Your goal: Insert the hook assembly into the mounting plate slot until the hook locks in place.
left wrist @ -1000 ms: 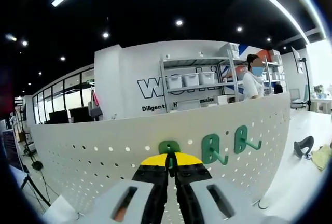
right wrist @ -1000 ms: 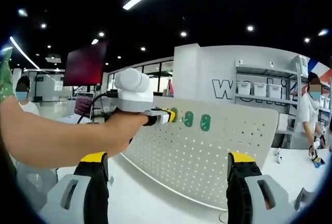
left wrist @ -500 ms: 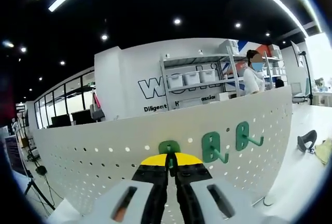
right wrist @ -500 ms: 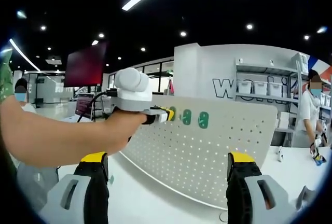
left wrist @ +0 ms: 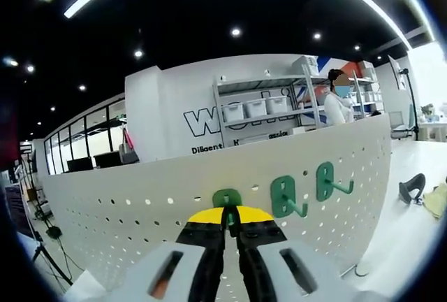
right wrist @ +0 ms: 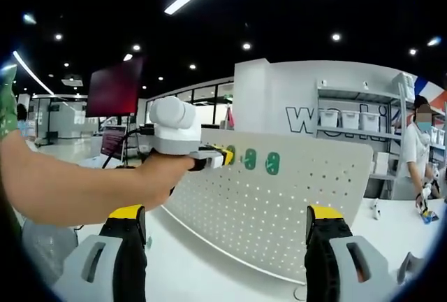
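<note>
Three green hooks on one white pegboard, the leftmost pinched by the left gripper.

In the left gripper view, the left gripper (left wrist: 228,226) rises from the bottom centre with its yellow-tipped jaws pressed together on the green hook (left wrist: 227,200), which sits against the white perforated mounting plate (left wrist: 126,204) at mid-frame; two more green hooks (left wrist: 286,197) (left wrist: 328,182) hang on the plate to its right, each with a prong jutting out. In the right gripper view, the right gripper (right wrist: 227,228) stands with its two jaws spread wide at the lower left and lower right, holding nothing, well apart from the plate; a hand (right wrist: 164,176) left of centre holds the left gripper at the plate's upper left corner, beside the three hooks in a row.
</note>
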The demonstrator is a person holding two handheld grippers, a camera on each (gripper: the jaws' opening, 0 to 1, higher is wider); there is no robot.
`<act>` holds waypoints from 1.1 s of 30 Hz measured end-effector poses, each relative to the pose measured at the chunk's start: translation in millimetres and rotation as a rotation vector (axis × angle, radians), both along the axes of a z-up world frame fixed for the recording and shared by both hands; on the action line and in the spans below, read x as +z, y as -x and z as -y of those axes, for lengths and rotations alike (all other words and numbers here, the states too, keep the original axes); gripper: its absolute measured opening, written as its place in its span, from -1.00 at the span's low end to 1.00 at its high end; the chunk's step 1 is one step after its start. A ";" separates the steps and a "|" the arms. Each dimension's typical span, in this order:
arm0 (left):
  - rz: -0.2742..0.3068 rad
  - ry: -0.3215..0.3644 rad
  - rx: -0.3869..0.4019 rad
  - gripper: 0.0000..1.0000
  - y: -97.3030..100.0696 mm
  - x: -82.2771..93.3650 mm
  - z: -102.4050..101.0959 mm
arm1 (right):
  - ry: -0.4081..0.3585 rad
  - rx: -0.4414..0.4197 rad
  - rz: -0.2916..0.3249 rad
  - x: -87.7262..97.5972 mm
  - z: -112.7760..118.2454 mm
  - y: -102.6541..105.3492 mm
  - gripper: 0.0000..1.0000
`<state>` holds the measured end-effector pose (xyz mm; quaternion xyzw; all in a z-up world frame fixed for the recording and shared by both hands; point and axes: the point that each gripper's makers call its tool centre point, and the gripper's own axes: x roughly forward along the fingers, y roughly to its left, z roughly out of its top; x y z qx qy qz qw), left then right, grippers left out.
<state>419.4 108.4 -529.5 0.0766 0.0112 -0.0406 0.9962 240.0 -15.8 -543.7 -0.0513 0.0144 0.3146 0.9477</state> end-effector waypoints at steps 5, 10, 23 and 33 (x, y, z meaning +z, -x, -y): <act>0.002 0.019 -0.009 -0.84 0.3 -0.9 1.3 | 0.004 -0.001 -0.001 0.1 -0.7 0.2 0.94; -0.002 0.032 -0.013 -0.77 1.3 -1.6 2.0 | 0.007 -0.001 -0.001 0.5 -0.7 0.8 0.94; 0.002 0.055 -0.024 -0.65 9.4 1.0 -2.2 | 0.013 0.004 0.008 5.0 -6.3 3.5 0.94; 0.011 0.072 -0.054 -0.54 18.3 6.1 -1.0 | 0.023 -0.001 0.023 11.6 -9.9 10.1 0.94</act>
